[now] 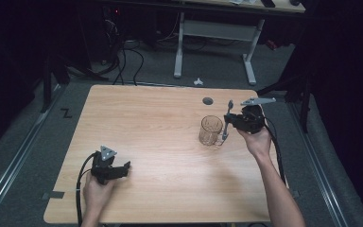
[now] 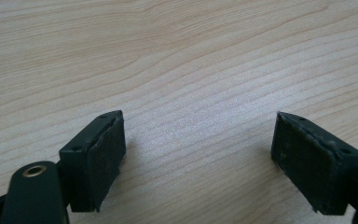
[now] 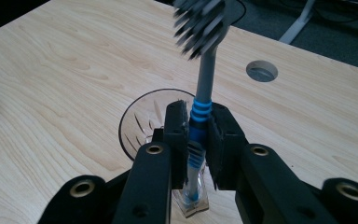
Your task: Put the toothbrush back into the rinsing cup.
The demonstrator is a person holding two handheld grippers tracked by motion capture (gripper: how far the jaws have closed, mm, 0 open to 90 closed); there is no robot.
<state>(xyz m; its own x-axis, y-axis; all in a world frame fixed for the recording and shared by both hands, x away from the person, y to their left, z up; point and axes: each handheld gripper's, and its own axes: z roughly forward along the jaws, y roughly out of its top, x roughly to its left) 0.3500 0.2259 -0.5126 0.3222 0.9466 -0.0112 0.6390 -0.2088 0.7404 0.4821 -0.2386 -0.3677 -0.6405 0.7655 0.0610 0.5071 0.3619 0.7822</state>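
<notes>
A clear glass cup (image 1: 211,130) stands upright on the right half of the wooden table (image 1: 160,123). My right gripper (image 1: 228,121) is shut on a toothbrush (image 1: 226,124) with a grey handle and a blue ribbed grip, held upright just right of the cup. In the right gripper view the pads (image 3: 177,128) clamp the blue grip of the toothbrush (image 3: 200,109), the bristle head is at the top, and the cup (image 3: 142,123) sits just behind the jaws. My left gripper (image 1: 124,169) rests open near the front left of the table; its jaws (image 2: 198,154) are wide apart over bare wood.
A round cable hole (image 1: 208,100) lies in the table behind the cup, also visible as the hole (image 3: 261,71). Beyond the table stand a white-legged desk (image 1: 215,35), floor cables (image 1: 123,61) and a small white object (image 1: 198,81).
</notes>
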